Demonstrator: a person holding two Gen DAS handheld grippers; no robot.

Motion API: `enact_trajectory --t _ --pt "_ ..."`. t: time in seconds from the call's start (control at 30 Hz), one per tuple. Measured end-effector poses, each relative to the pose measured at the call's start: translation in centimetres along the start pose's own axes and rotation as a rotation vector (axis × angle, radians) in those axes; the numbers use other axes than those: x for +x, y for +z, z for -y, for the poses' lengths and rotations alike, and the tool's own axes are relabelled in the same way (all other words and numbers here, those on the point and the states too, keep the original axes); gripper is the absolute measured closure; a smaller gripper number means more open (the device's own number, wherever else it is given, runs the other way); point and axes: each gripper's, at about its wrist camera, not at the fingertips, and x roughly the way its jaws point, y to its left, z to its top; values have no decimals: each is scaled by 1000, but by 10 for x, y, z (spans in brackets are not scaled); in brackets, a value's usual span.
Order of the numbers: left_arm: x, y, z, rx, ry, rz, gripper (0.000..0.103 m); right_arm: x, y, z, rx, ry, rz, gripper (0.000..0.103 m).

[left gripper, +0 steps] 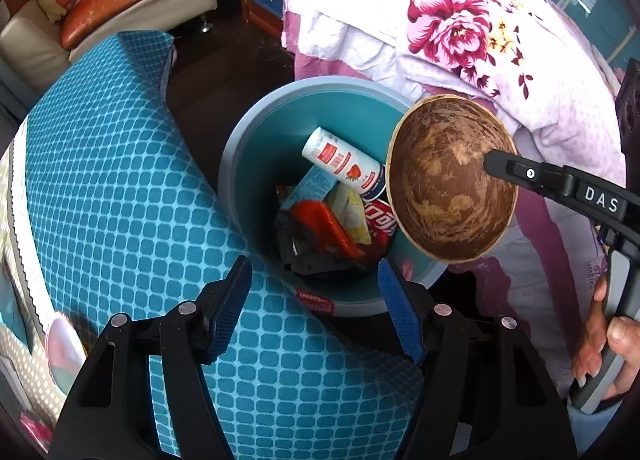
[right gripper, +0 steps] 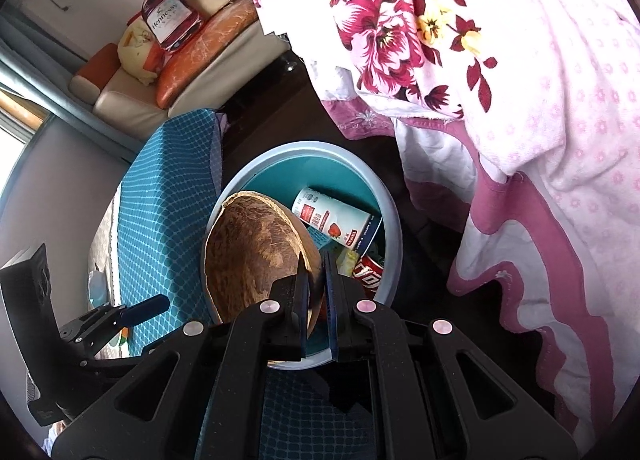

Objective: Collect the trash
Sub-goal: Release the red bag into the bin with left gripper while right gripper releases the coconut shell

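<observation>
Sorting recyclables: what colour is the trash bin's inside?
Teal inside the trash bin, with a paler blue-grey rim; it shows best in the left wrist view.

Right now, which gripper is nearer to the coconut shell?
Right. The right gripper is clamped on the coconut shell over the trash bin; the left gripper hangs open, apart.

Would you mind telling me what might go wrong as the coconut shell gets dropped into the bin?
1. The right gripper pinches only the coconut shell by its thin rim, so it may slip or swing early.
2. The shell hangs over the bin edge, not its centre; released here, it might strike the rim and fall outside.
3. The white can and other trash sit high, so the shell could bounce.
</observation>
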Motion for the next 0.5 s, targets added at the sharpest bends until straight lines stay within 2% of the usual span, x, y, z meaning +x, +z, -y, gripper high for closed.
enact_trajectory --t 0.23,0.27,0.33,0.5 --pt "-7 -7 -8 -33 -20 2 34 5 -1 -2 -5 -21 -6 92" --pt "-8 -8 -9 -35 -21 3 33 5 -1 -4 -7 -24 -7 91" --pt "-10 -8 -10 -37 -15 17 18 6 -1 -7 -14 -29 -10 91" --pt "-15 -10 -11 -28 -7 37 17 10 -4 -12 -22 -47 -17 89"
